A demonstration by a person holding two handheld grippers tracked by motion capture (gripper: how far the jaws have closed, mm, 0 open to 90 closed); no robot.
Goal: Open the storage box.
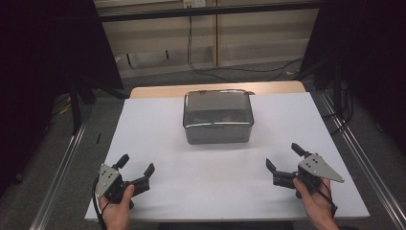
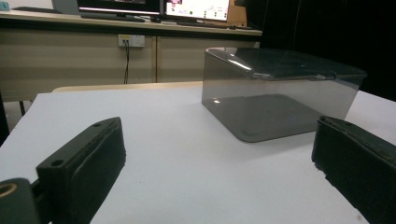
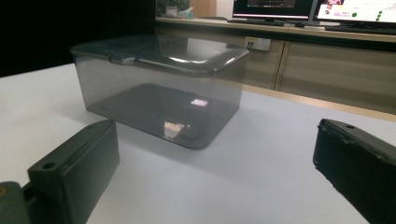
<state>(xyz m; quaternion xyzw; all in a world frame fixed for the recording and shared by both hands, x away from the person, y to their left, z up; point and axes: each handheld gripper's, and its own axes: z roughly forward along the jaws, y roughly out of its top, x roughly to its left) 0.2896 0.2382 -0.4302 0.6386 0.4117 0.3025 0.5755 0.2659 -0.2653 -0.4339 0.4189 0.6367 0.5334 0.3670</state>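
Note:
A smoky translucent plastic box (image 1: 218,116) with its lid on stands at the middle of the white table (image 1: 158,143), toward the far side. It appears again in the left gripper view (image 2: 275,93) and the right gripper view (image 3: 163,88), with nothing clearly visible inside. My left gripper (image 1: 137,166) rests near the front left of the table, held by a hand, jaws wide apart and empty (image 2: 215,172). My right gripper (image 1: 283,157) sits near the front right, also open and empty (image 3: 215,172). Both point toward the box from well short of it.
Metal rails (image 1: 62,167) run along both sides of the table. Beyond the far edge are a wooden counter (image 2: 93,51) with a wall socket, cables on the floor (image 1: 230,69) and monitors (image 3: 355,9). Dark curtains flank the scene.

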